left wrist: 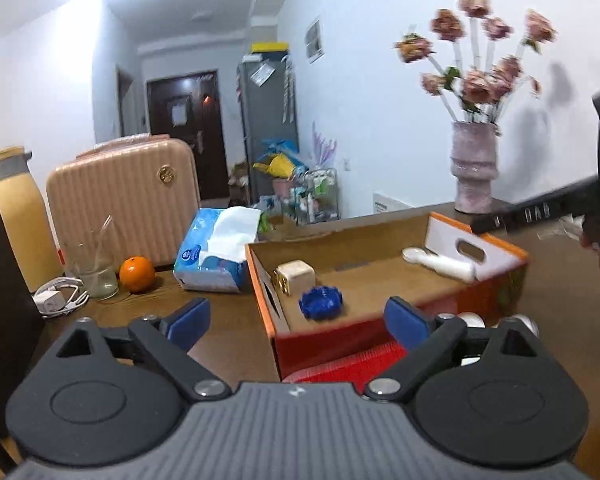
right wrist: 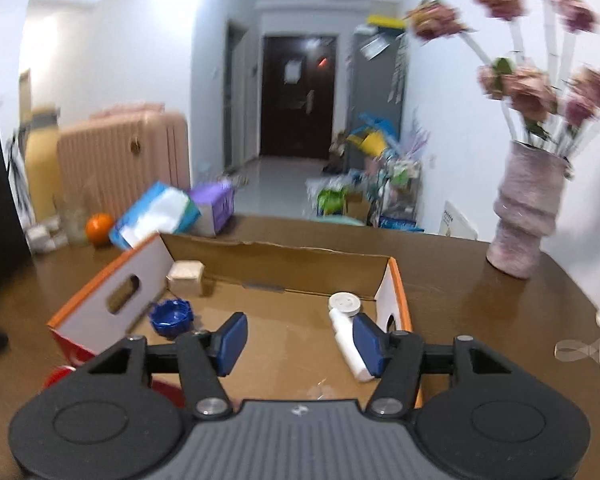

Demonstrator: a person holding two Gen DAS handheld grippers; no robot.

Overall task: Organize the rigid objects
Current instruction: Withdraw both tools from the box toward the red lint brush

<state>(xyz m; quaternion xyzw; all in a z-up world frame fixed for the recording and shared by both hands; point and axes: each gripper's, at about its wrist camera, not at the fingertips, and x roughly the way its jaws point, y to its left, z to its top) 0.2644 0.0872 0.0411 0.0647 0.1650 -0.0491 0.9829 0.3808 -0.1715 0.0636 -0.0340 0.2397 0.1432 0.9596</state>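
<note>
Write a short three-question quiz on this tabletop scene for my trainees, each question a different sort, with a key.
1. True or false: the blue cap lies inside the cardboard box.
2. Multiple choice: what stands on the table to the box's right in the right wrist view? A) a kettle B) the pink vase of flowers C) a laptop
3. Fill in: the fruit beside the tissue pack is an ______.

Key: 1 true; the white bottle and the beige cube lie in the box too. 2 B. 3 orange. Both the left gripper and right gripper are open and hold nothing.
</note>
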